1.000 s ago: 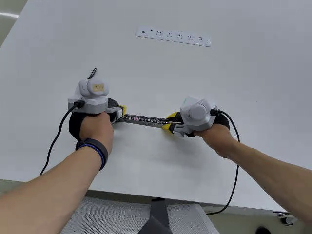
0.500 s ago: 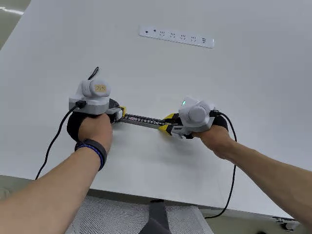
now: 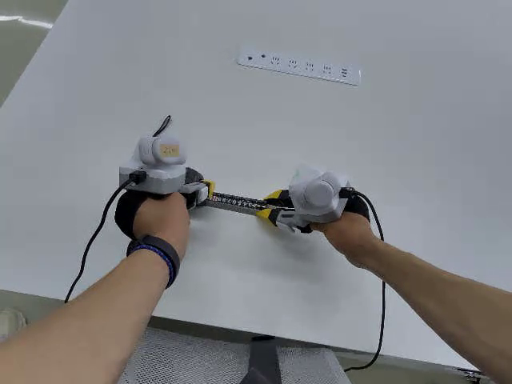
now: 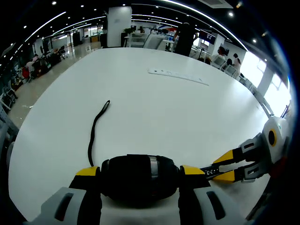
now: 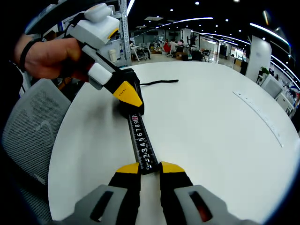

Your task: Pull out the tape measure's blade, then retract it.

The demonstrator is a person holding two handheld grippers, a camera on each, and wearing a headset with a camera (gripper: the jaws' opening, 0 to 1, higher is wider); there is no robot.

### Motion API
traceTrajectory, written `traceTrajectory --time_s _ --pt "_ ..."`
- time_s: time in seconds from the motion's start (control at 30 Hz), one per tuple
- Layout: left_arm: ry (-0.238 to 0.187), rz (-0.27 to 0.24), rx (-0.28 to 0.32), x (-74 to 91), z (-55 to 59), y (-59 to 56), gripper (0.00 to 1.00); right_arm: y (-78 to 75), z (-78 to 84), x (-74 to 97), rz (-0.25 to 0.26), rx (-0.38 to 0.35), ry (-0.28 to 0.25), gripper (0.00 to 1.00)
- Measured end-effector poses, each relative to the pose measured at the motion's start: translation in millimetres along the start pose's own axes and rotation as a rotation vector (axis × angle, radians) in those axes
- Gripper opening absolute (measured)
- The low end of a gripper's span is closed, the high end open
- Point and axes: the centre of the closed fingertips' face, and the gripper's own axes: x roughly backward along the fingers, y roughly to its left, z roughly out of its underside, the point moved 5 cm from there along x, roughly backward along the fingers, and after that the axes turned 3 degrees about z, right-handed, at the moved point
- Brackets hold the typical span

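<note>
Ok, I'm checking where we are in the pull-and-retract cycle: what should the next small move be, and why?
Probably ease the right gripper toward the case, guiding the blade in. The blade is already drawn out, the right gripper pinches its end and the left gripper clamps the case, so retracting is what remains.

You've bare worktop (image 3: 240,272) on all sides; power strip (image 3: 298,65) sits well ahead, black cord (image 4: 90,140) lies just beyond your left claw (image 4: 140,171).
</note>
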Motion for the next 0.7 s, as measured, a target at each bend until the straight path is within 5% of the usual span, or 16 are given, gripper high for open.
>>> traceTrajectory --time_s 0.7 --pt "0.003 0.017 0.024 -1.5 0.4 1.2 0.63 -2.2 -6.7 -11.6 -0.038 0.005 0.003 0.14"
